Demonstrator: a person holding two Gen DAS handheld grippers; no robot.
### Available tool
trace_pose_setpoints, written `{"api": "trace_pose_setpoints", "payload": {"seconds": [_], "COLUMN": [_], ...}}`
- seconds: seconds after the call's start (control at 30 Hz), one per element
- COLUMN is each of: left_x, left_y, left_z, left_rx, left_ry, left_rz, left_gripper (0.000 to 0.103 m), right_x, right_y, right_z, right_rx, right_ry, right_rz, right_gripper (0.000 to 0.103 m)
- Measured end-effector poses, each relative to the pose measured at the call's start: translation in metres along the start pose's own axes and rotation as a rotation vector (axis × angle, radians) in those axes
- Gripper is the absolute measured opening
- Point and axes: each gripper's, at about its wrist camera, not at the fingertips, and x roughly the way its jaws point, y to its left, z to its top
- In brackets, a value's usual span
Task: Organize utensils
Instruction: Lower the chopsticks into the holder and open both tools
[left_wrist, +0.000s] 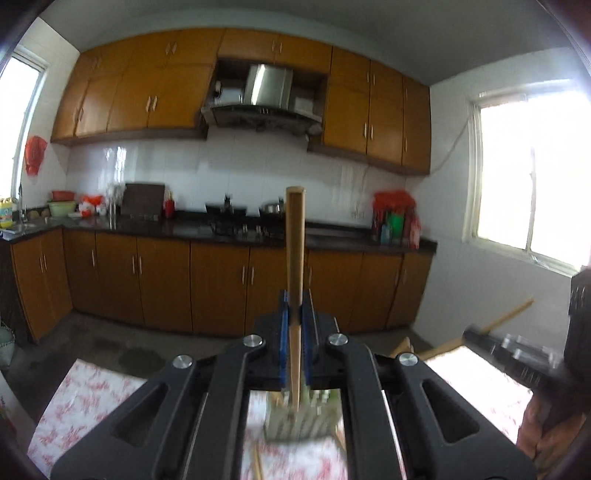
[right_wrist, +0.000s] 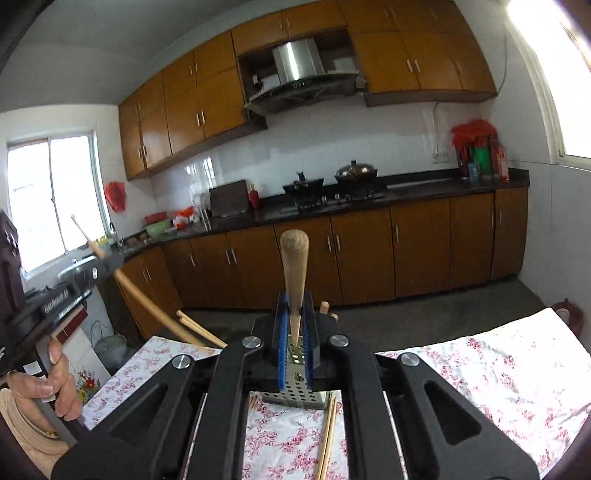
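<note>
My left gripper (left_wrist: 295, 314) is shut on a long wooden utensil handle (left_wrist: 295, 236) that stands upright between the blue pads. It hangs above a perforated metal utensil holder (left_wrist: 299, 421) on the floral tablecloth (left_wrist: 88, 398). My right gripper (right_wrist: 295, 314) is shut on a rounded wooden handle (right_wrist: 294, 258) pointing up, over the same holder (right_wrist: 295, 391). In the other camera each gripper shows at the edge: the right gripper (left_wrist: 476, 338) with its stick (left_wrist: 513, 314), the left gripper (right_wrist: 107, 264) with its stick (right_wrist: 136, 295). A pair of chopsticks (right_wrist: 327, 435) lies on the cloth beside the holder.
A person's hand (right_wrist: 55, 380) grips the left tool's handle. More wooden handles (right_wrist: 201, 332) stick out past the table's far edge. Beyond the table are a bare floor, brown cabinets (right_wrist: 369, 254), a dark counter with a stove and a wok (right_wrist: 356, 170), and bright windows.
</note>
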Motion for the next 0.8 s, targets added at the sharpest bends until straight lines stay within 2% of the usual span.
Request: {"api": "trace_pose_setpoints", "payload": {"seconds": [0.17, 0.37, 0.53, 0.6, 0.67, 0.73, 0.8], "left_x": [0.044, 0.089, 0.104, 0.107, 0.107, 0.105, 0.103], "left_y": [-0.010, -0.006, 0.005, 0.010, 0.014, 0.016, 0.018], "left_z": [-0.005, -0.040, -0.059, -0.063, -0.064, -0.064, -0.061], "left_rx": [0.021, 0.004, -0.023, -0.035, -0.043, -0.049, -0.054], "left_ry": [-0.037, 0.043, 0.099, 0.111, 0.116, 0.113, 0.105], "left_rz": [0.029, 0.023, 0.016, 0.015, 0.019, 0.026, 0.029], "left_gripper": [0.008, 0.008, 0.008, 0.010, 0.016, 0.024, 0.026], "right_x": [0.047, 0.089, 0.098, 0.097, 0.095, 0.095, 0.090], "right_y": [0.002, 0.000, -0.001, -0.002, -0.001, 0.002, 0.002], "right_z": [0.002, -0.015, -0.023, -0.024, -0.024, -0.021, -0.018], "right_rx": [-0.014, 0.004, 0.019, 0.021, 0.014, 0.010, 0.013], "right_ry": [0.130, 0.239, 0.271, 0.268, 0.263, 0.250, 0.226], "right_rz": [-0.020, -0.020, -0.027, -0.033, -0.041, -0.047, -0.047], "right_gripper": [0.008, 0.008, 0.008, 0.008, 0.010, 0.023, 0.027]}}
